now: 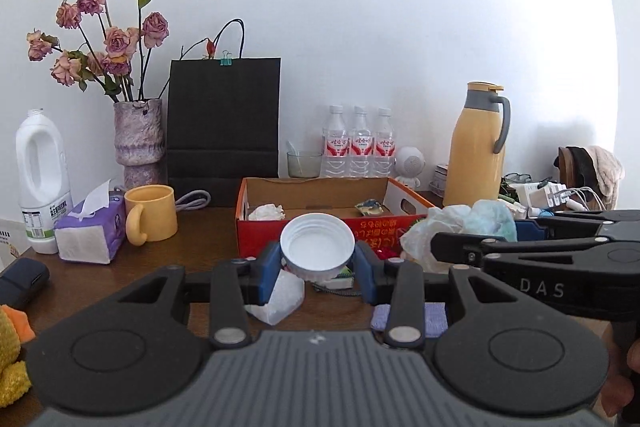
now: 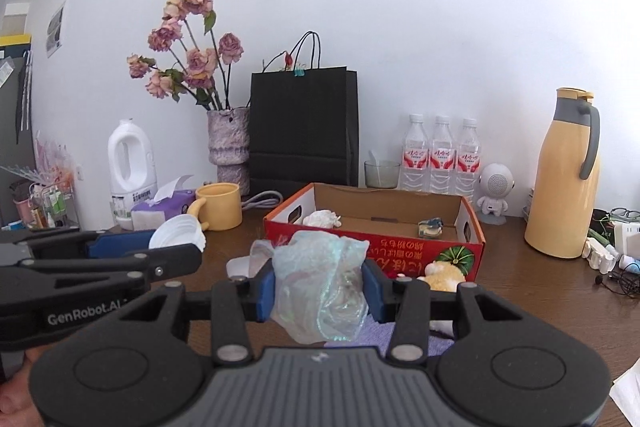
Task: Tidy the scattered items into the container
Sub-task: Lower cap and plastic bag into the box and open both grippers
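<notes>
The left tongs (image 1: 318,267) are partly closed, their blue pads clamped on a white screw cap (image 1: 317,249). The cap is round and ribbed on its outer wall, its hollow side facing the camera, held above the surface (image 1: 200,235) just in front of the cardboard box (image 1: 256,227). The right tongs (image 2: 319,287) are likewise partly closed, gripping a crumpled clear plastic bag (image 2: 320,287) with a faint iridescent blue-green sheen, also held just before the box. The box is red outside with printed lettering and plain brown inside; a crumpled white tissue (image 2: 322,218) and a small wrapped packet (image 2: 430,227) lie in it.
</notes>
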The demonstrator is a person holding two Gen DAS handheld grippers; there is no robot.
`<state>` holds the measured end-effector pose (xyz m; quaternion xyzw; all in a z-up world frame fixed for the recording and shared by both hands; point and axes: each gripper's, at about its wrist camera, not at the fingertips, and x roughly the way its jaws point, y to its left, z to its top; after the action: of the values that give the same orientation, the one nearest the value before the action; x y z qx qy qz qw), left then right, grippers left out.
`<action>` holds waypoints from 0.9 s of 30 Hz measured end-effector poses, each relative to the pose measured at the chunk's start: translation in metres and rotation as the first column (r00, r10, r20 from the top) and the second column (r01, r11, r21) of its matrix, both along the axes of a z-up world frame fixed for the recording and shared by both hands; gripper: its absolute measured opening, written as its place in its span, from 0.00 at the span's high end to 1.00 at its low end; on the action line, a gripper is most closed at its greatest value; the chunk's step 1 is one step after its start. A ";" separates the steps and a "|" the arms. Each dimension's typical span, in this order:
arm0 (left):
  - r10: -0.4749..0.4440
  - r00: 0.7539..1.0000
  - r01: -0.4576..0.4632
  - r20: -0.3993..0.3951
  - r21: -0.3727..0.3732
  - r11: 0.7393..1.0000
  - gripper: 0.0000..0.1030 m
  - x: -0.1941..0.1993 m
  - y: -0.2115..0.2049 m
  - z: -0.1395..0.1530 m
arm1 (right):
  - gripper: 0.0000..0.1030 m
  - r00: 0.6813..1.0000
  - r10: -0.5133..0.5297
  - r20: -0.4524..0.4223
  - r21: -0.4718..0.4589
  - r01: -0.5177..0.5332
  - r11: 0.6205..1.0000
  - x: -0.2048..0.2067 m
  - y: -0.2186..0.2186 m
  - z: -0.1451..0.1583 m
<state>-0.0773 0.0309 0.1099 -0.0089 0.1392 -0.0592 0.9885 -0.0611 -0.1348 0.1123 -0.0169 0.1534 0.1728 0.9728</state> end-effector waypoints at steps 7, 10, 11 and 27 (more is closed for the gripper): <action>0.021 0.997 -0.023 0.068 0.025 0.999 0.61 0.073 -0.003 0.029 | 0.58 0.994 -0.097 0.057 0.065 0.093 0.994 0.072 -0.018 0.020; -0.006 0.995 0.004 0.098 0.027 1.000 0.61 0.117 -0.007 0.043 | 0.58 0.994 -0.104 0.040 0.082 0.101 0.991 0.119 -0.023 0.031; -0.027 0.995 0.026 0.092 0.015 1.000 0.61 0.134 -0.008 0.046 | 0.58 0.994 -0.100 0.036 0.087 0.097 0.992 0.137 -0.024 0.035; -0.046 0.883 0.032 -0.468 -0.037 0.999 0.61 0.436 -0.018 -0.009 | 0.58 0.861 -0.097 -0.499 -0.005 0.109 0.994 0.449 -0.019 -0.016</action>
<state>0.3587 0.0129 0.1013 -0.0343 0.3729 -0.0769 0.9240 0.3877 -0.1538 0.0958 0.0479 0.3976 0.1209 0.9083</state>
